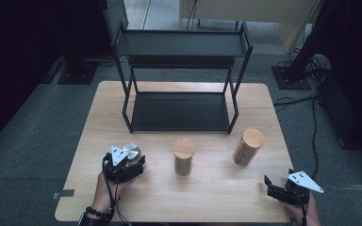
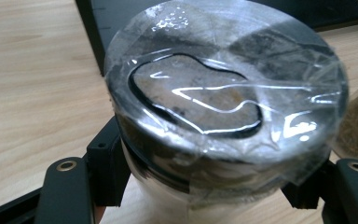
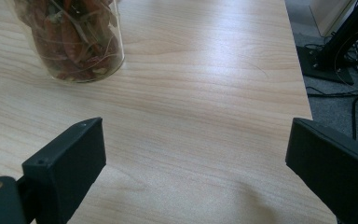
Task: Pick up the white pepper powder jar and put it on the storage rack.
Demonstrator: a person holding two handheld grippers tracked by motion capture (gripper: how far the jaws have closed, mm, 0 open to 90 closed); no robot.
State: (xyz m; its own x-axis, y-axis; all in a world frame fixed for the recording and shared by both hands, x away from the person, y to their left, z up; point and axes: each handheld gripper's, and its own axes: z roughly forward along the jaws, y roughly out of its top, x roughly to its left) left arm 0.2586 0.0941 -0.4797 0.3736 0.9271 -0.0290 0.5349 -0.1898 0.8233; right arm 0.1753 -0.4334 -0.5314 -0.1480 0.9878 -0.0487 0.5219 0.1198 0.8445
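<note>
We see the jar (image 1: 131,153) at the near left of the wooden table (image 1: 217,193), clamped between the jaws of the left gripper (image 1: 125,165), which close on its body just under the lid. In the left gripper view the jar (image 2: 223,116) crowds the frame: its dark round lid is wrapped in clear, wrinkled film whose glare blurs the surface beneath, and we cannot make out what the jar holds. Its base is cut off at the bottom edge, so we cannot tell whether it rests on the table or hangs just above it. From above, the gripper's grey plate and body cover most of the jar, leaving only the shiny lid in sight.

To its right stands a jar with a wooden lid (image 1: 184,157), upright and well apart from the left gripper. Further right a second wood-lidded jar (image 1: 248,146) shows, and in the right gripper view its glass wall (image 3: 72,39) holds reddish dried pieces, its top cut off by the frame.

The right gripper (image 1: 283,190) sits at the near right edge of the table, its jaws wide apart with bare wood between them.

Behind the jars a black two-tier rack (image 1: 181,110) stands, the room around it too dark to read
</note>
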